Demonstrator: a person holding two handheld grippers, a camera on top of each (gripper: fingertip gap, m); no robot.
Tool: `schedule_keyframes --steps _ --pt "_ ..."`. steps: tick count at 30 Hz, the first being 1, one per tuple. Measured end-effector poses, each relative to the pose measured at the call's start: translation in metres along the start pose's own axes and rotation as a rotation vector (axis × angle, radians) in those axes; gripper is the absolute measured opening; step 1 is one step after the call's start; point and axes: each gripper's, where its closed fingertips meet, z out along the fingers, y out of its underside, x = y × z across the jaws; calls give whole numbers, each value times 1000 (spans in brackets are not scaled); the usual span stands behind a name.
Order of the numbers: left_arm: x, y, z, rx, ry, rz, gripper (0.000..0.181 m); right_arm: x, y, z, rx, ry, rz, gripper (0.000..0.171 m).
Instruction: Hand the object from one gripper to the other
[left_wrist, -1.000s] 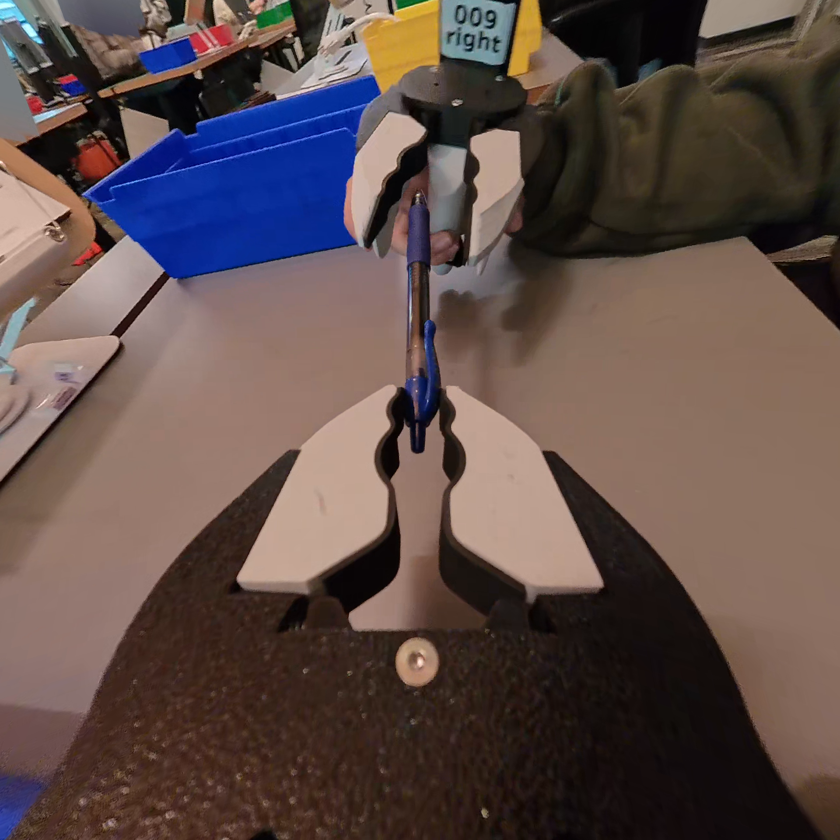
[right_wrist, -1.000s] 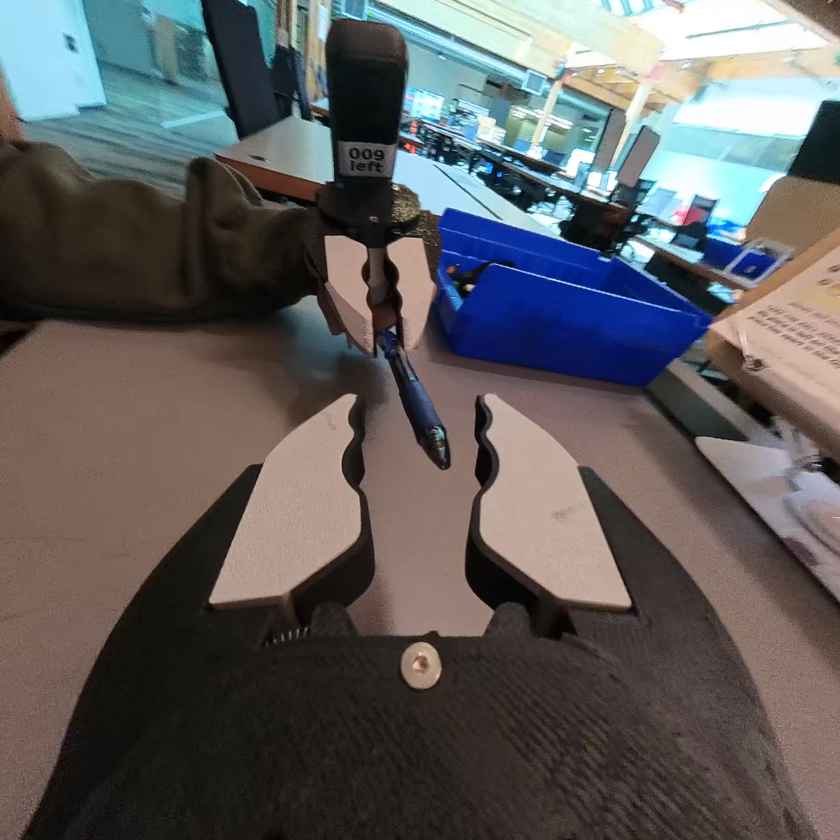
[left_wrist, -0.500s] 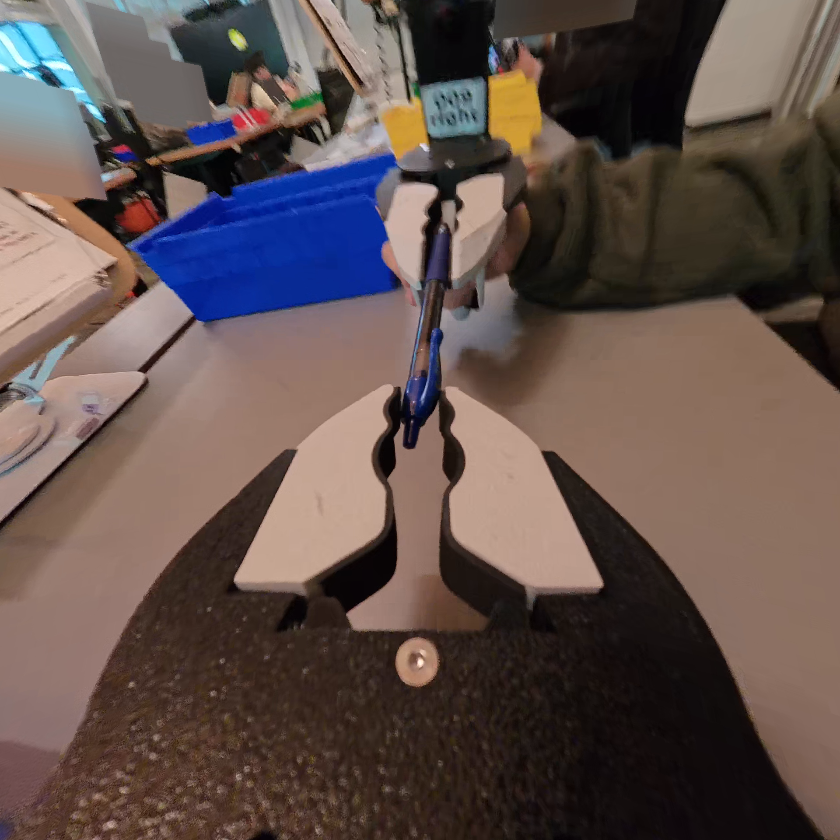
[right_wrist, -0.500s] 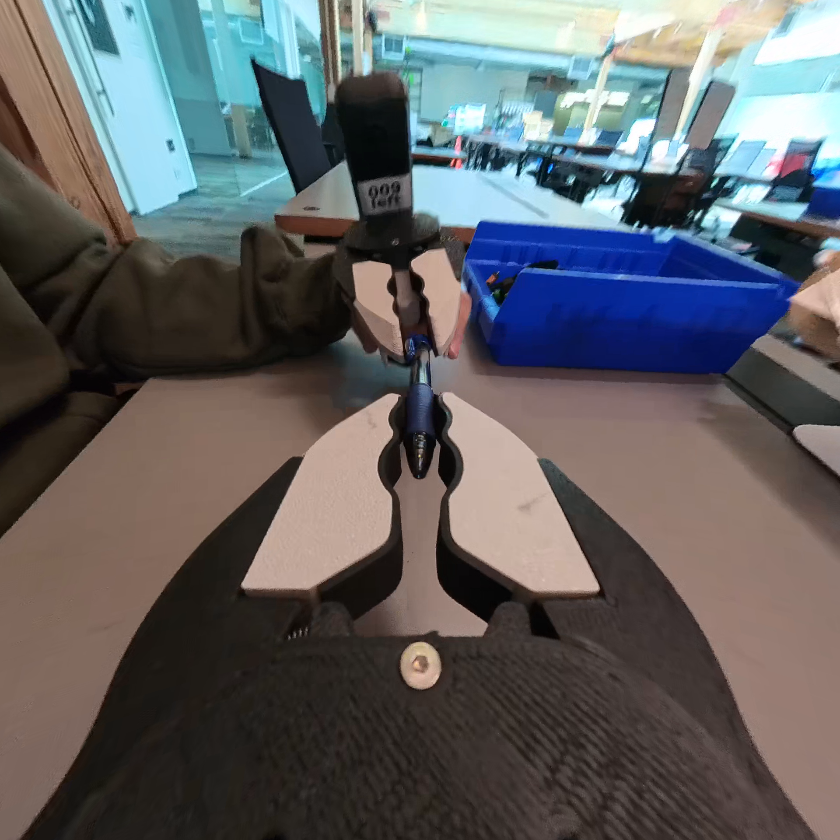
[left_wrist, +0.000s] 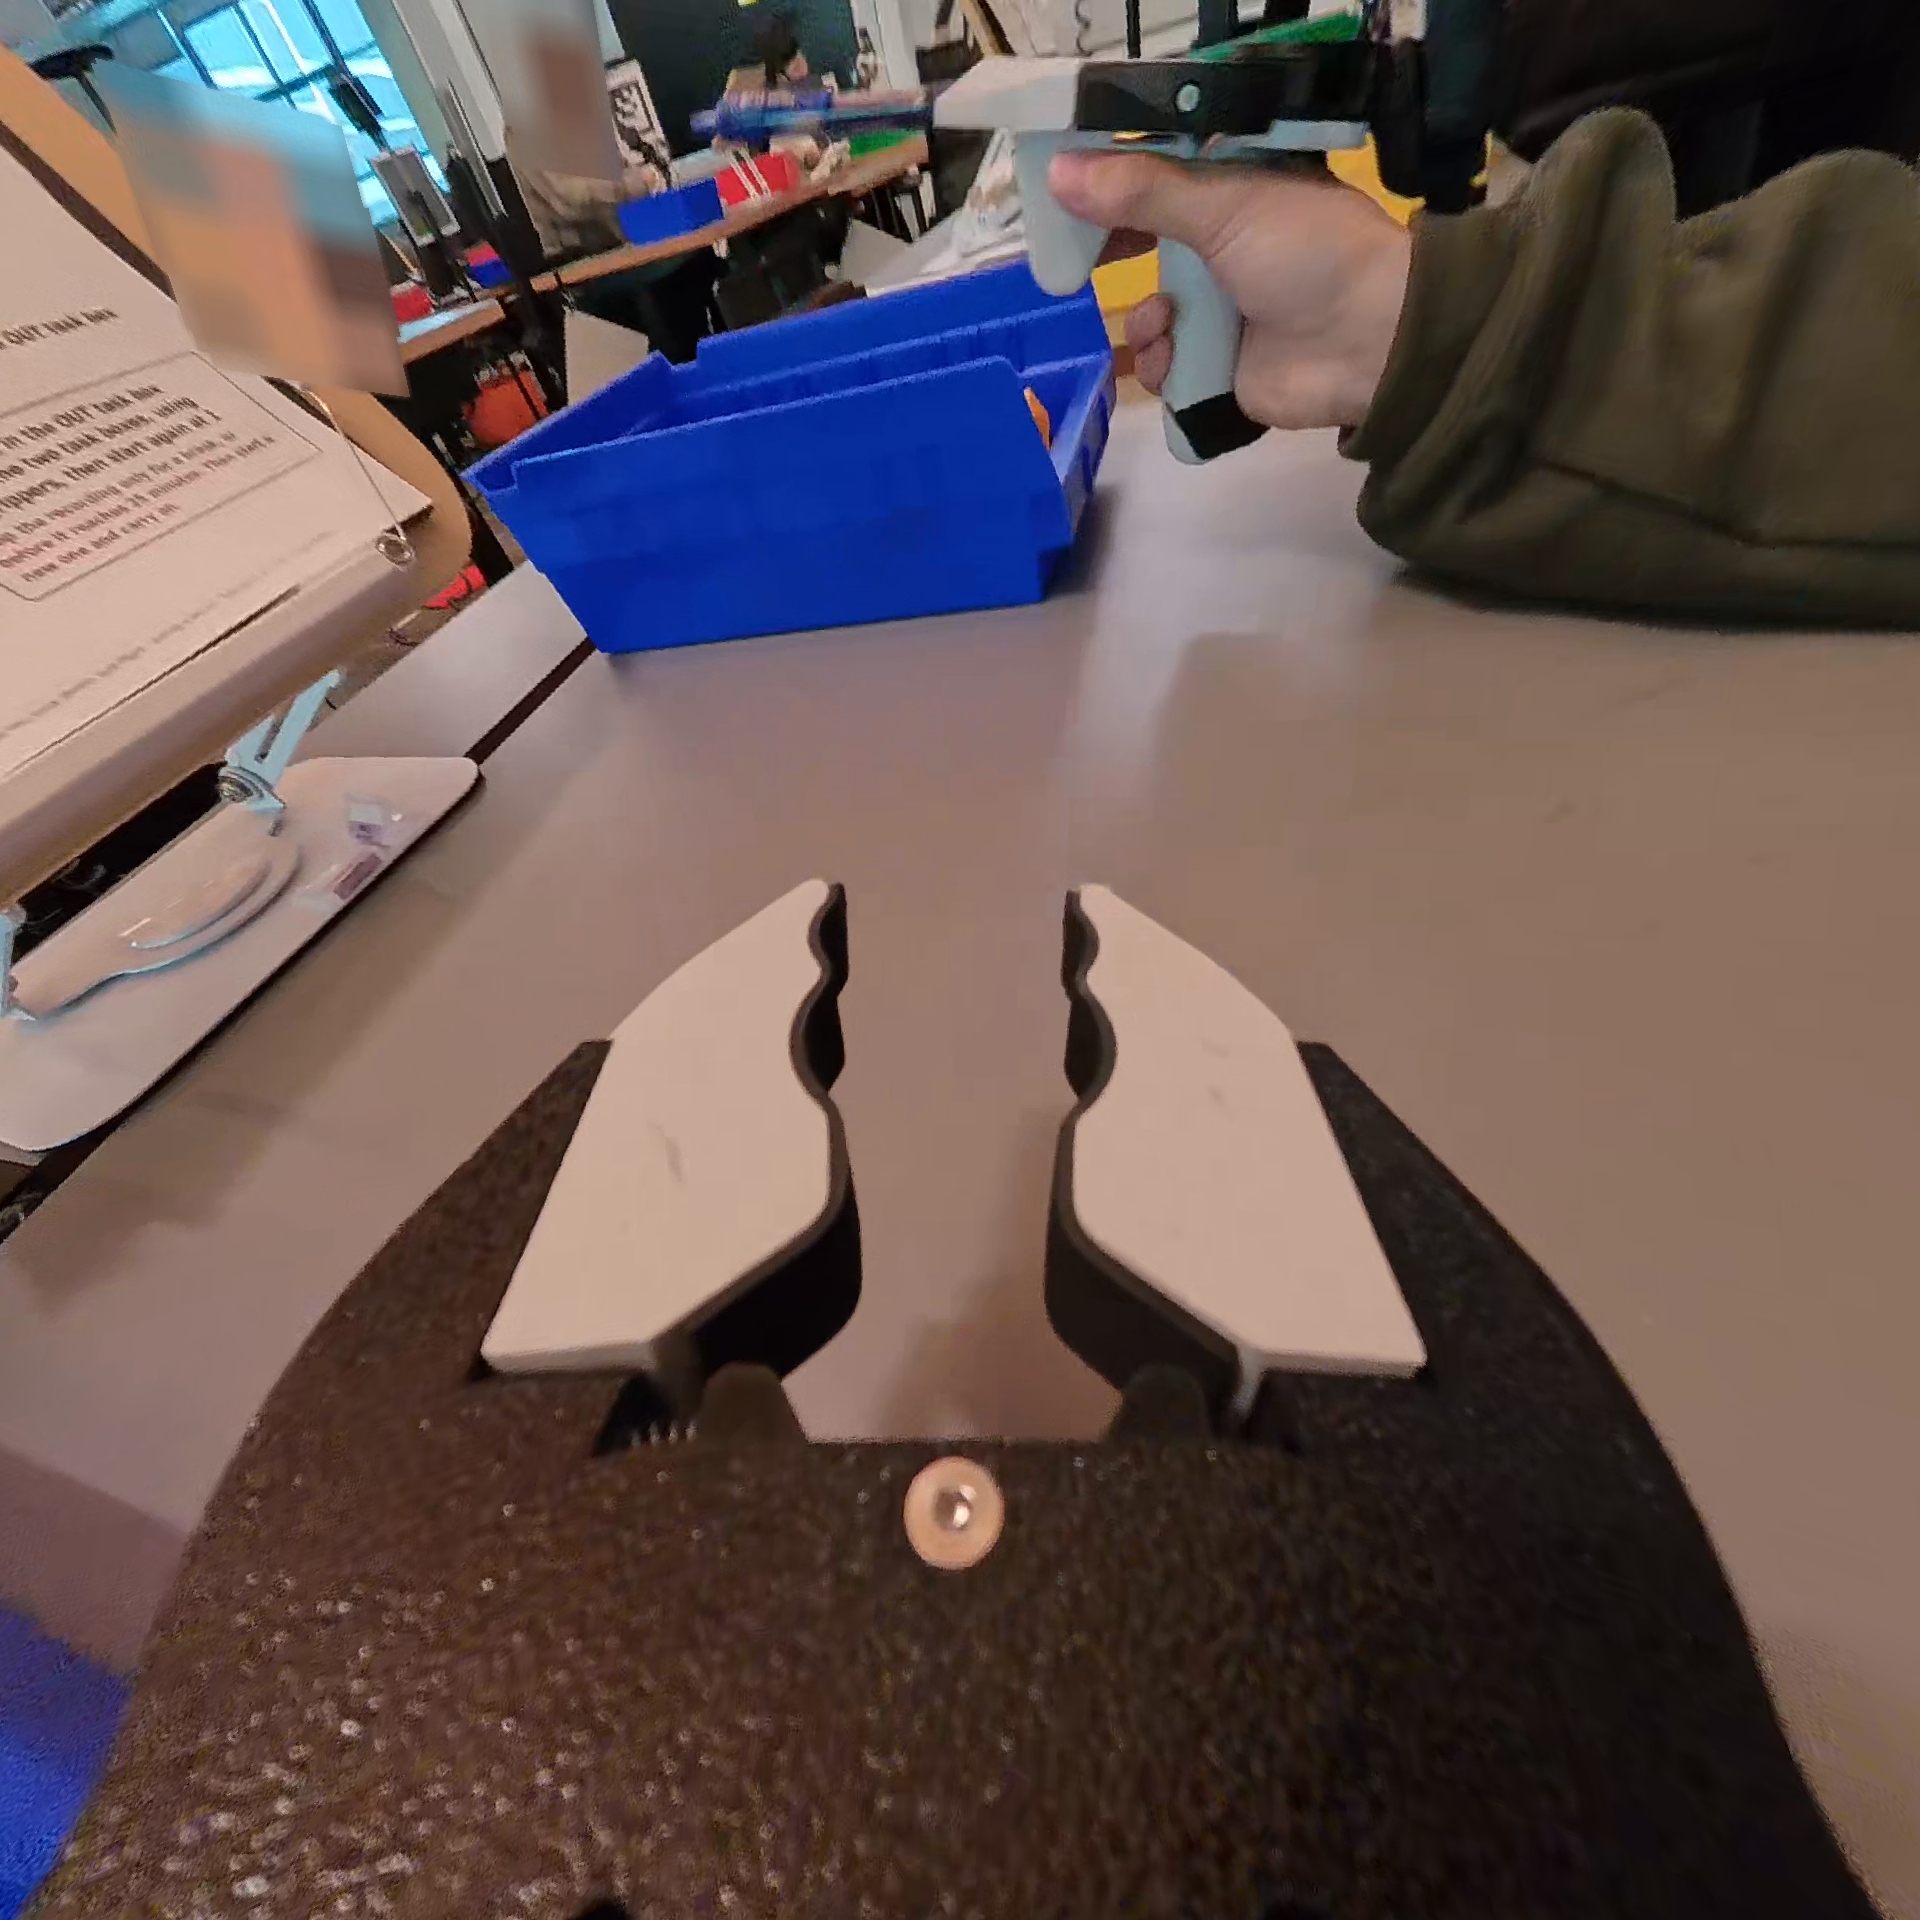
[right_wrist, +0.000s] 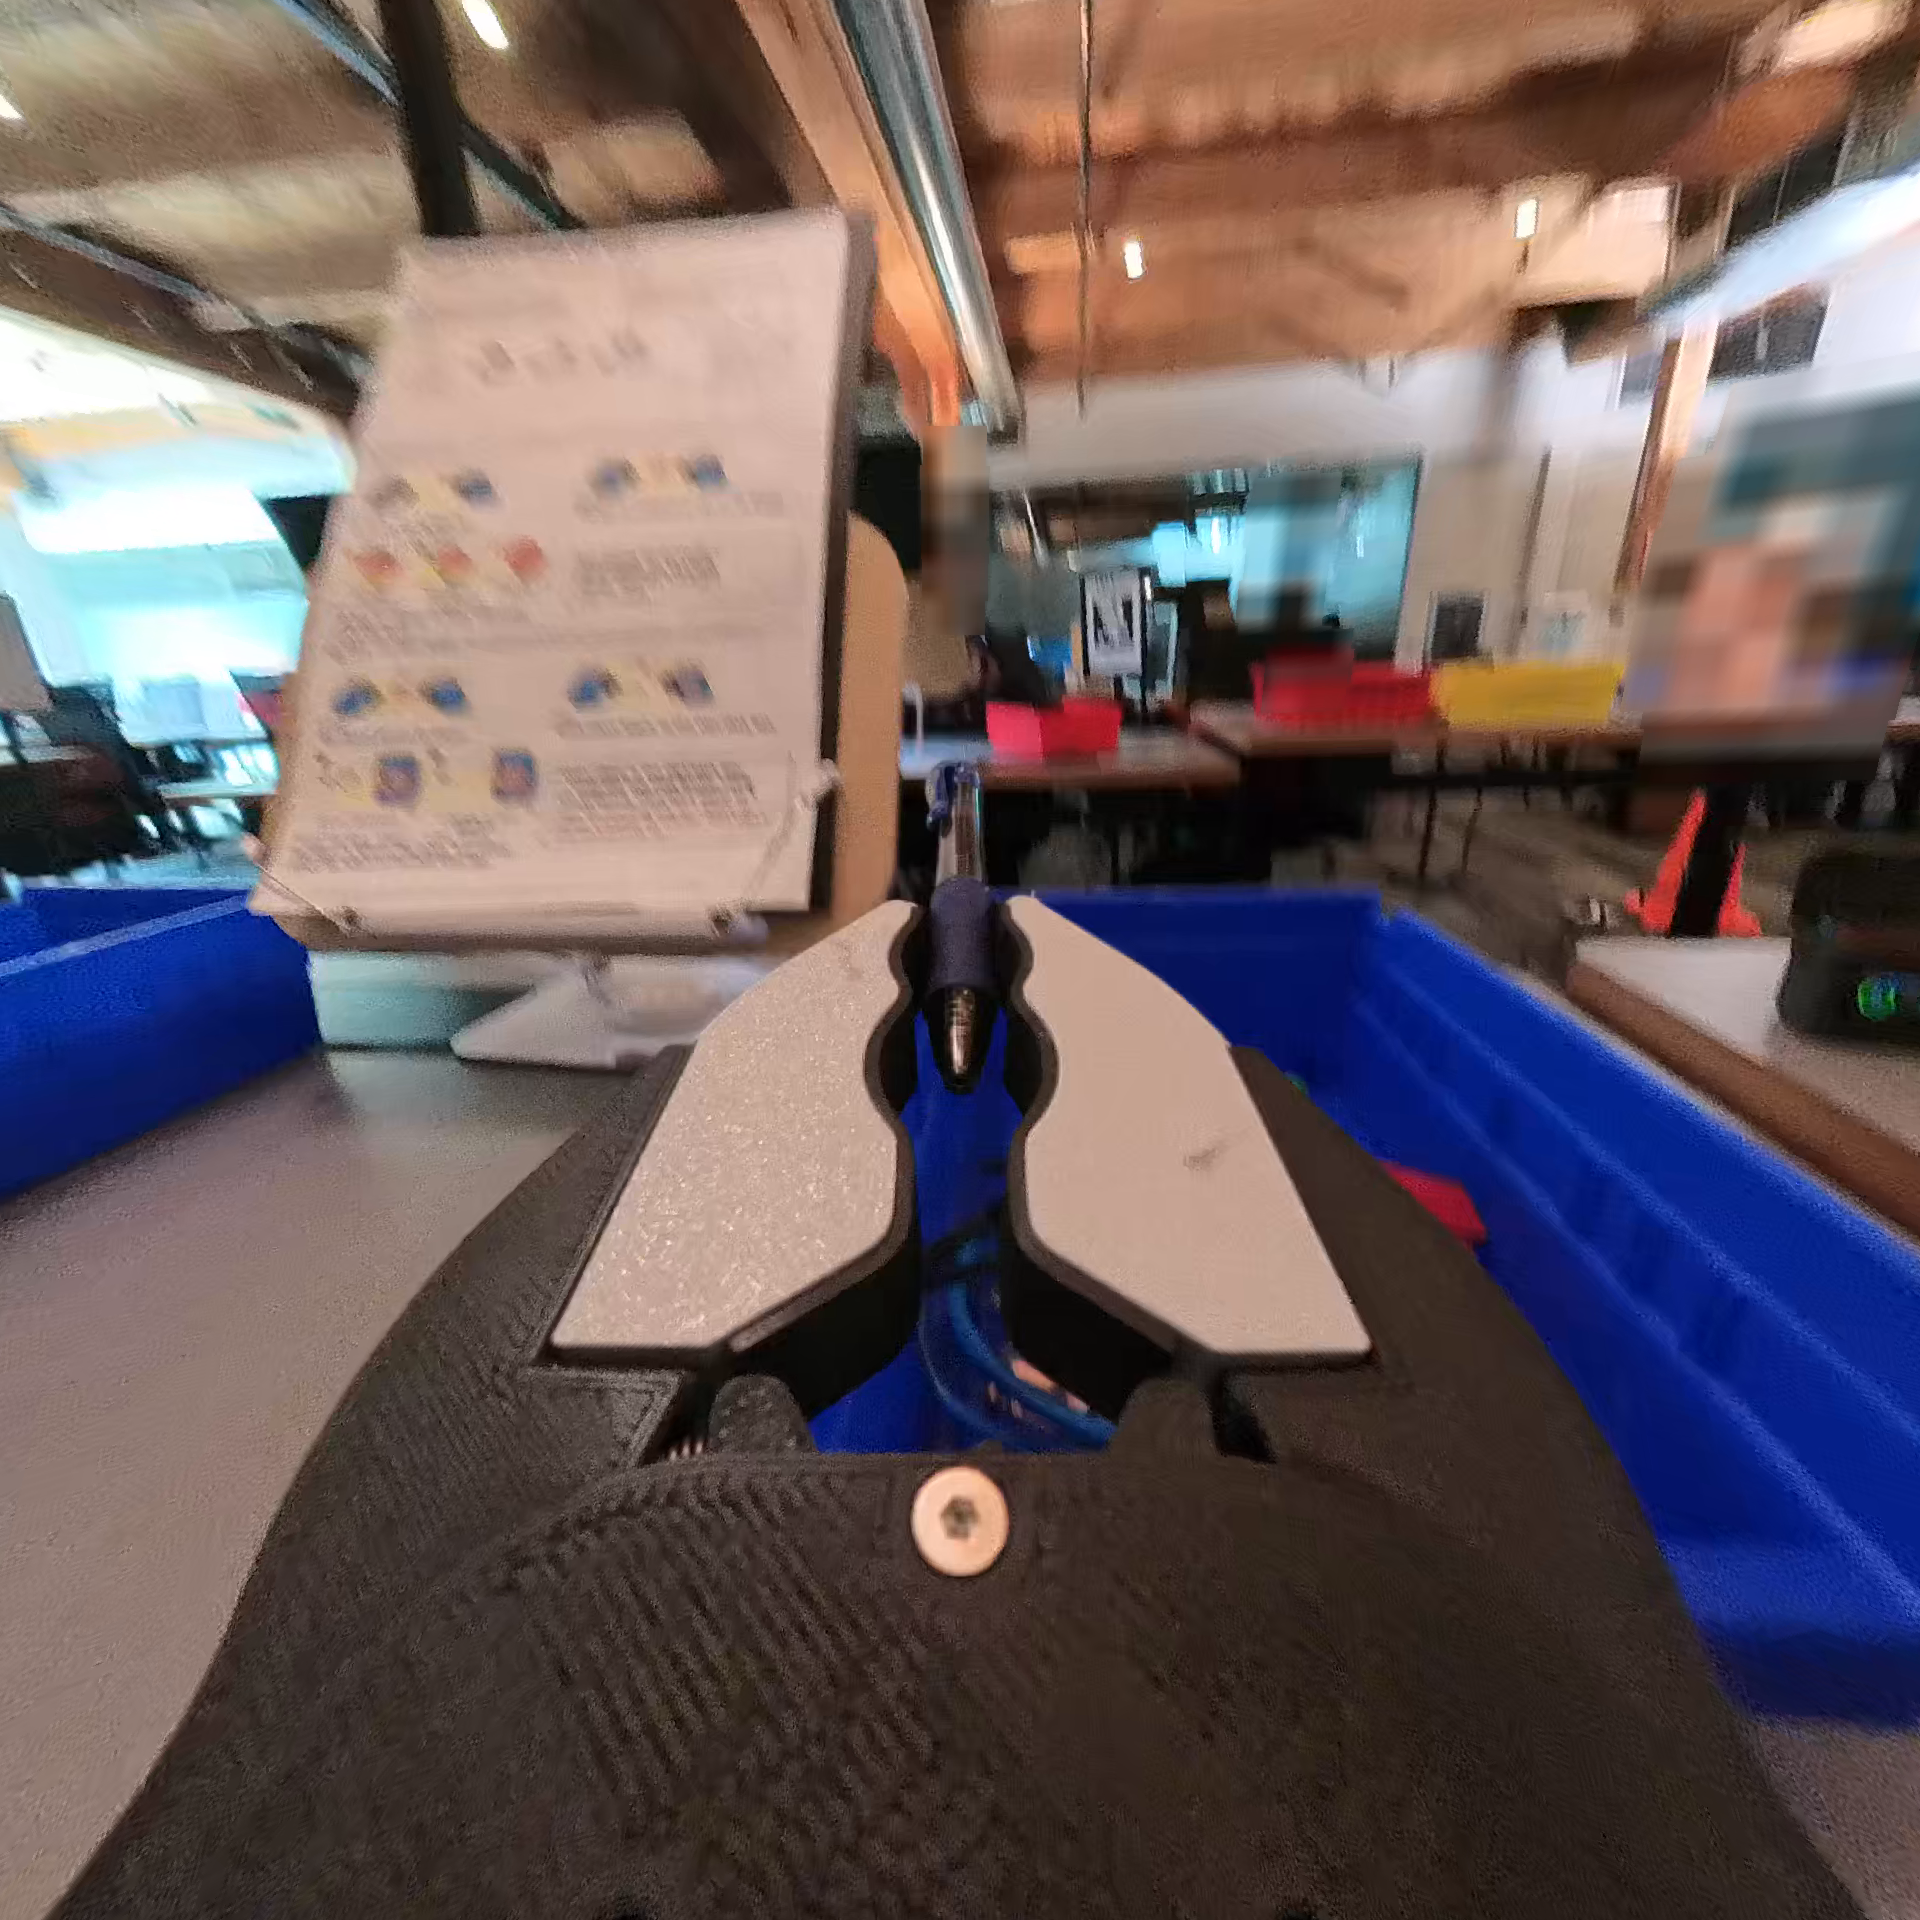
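1. At your far left in the left wrist view, a tilted document stand (left_wrist: 156, 499) carries a printed sheet, its pale base resting on the grey surface (left_wrist: 1351, 831).
2. Just right of the stand sits a blue bin (left_wrist: 810, 499), near the far edge of the surface.
3. Your left tool (left_wrist: 951, 914) is low over bare surface with its two grey fingers (left_wrist: 707, 1122) spread well apart and nothing between them.
4. Up at the right of that view your hand (left_wrist: 1268, 281) grips the right tool's handle above the bin's right end; the pen is not visible from here.
5. In the right wrist view, your right tool (right_wrist: 961, 925) is clamped on the blue pen (right_wrist: 961, 935), near the tips.
6. The pen's dark point faces back toward the camera between the fingers, and its barrel runs forward past the tips.
7. Below and to the right of the tool lies a blue bin (right_wrist: 1558, 1143) holding a blue cable.
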Motion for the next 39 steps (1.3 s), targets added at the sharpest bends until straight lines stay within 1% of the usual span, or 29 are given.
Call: schedule_keyframes --steps 1,4,5,8,10,13,15,17,20,22,24,26,29,31,32,33,34,35,36,37,39 --pt "1 1 1 -10 1 6 38 4 13 3 -63 0 14 12" --pt "0 0 2 0 -6 5 34 -4 36 11 -146 -76 75 12" --pt "0 -2 1 9 -9 1 33 -5 45 13 -192 -76 86 12" --pt "-2 -6 -1 35 -11 -9 31 -6 65 16 -304 -59 29 12" --pt "-2 -7 -1 42 -14 -11 30 -8 69 18 -321 -69 31 12" --pt "-1 -5 0 27 -13 -7 30 -10 68 18 -282 -92 79 13" --pt "0 -4 2 16 -10 -3 30 -8 64 18 -246 -80 84 22" --pt "1 -4 2 14 -7 -3 30 -2 62 17 -229 -39 36 38" --pt "0 -3 2 10 -14 -6 30 6 59 15 -252 33 -62 61" --pt "-3 -3 2 9 -29 -9 30 9 47 13 -212 83 -161 72" --pt "-7 -6 -1 18 -51 -14 29 3 27 11 -122 103 -257 74" --pt "-13 -11 -6 47 -87 -26 29 -15 5 7 -10 82 -333 79" --pt "-26 -24 -19 124 -141 -78 27 -56 -8 6 78 -17 -378 75" --pt "-42 -36 -36 201 -212 -153 28 -89 -4 7 93 -123 -388 70" --pt "-56 -43 -49 254 -281 -222 28 -104 0 7 87 -168 -390 67" --pt "-73 -49 -66 302 -370 -302 28 -117 6 8 73 -209 -389 65" --pt "-95 -49 -87 331 -496 -391 28 -131 13 8 55 -258 -392 63" --pt "-120 -41 -111 319 -654 -491 33 -144 20 8 38 -305 -396 62" --pt "-140 -29 -132 271 -770 -572 39 -153 25 7 21 -341 -403 62" --pt "-156 -19 -145 202 -814 -607 44 -161 30 7 5 -375 -408 62" --pt "-183 10 -155 -27 -834 -690 71 -172 39 7 -33 -424 -398 62"
